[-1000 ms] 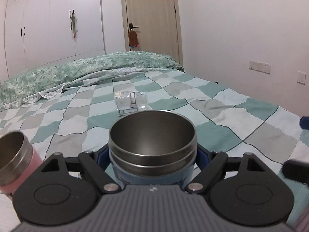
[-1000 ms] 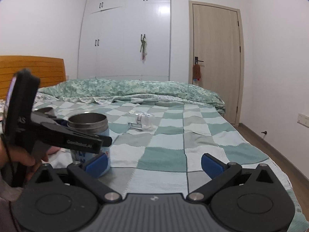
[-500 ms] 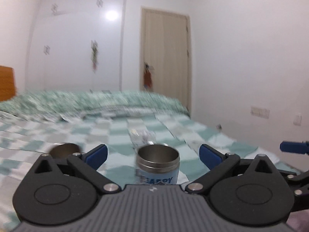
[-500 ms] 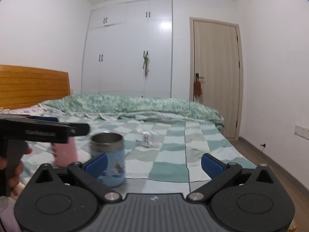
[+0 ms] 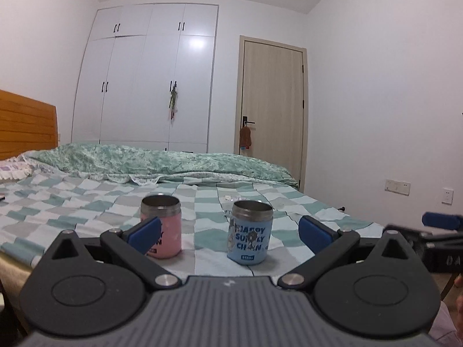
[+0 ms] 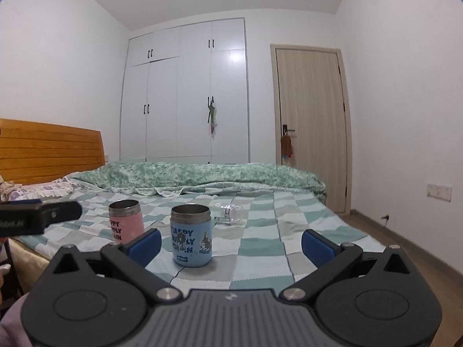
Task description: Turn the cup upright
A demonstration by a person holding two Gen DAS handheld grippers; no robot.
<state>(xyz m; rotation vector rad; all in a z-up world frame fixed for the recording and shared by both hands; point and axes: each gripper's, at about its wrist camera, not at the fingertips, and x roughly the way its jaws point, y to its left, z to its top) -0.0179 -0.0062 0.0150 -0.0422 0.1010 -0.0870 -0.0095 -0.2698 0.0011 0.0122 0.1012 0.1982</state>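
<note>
We see both cups standing mouth-up on the checked bedspread [image 5: 86,202], so we judge the flip done. Main risk from here: the bedding is soft, and a nudge from either tool or a press on the mattress nearby could tip a cup back over.

Left to right. The pink cup [image 5: 162,227] stands at left, its lower left part hidden behind the left gripper's [image 5: 228,232] near finger pad. The blue cup [image 5: 251,237] stands to its right, apart from it, touching neither tool. A clear plastic thing [image 6: 231,211] lies farther back on the bed.

The left gripper is spread wide, empty, and seems to touch nothing. The right gripper [image 6: 231,244] is also spread wide and empty, with the blue cup [image 6: 191,235] seen between its pads but beyond them.
</note>
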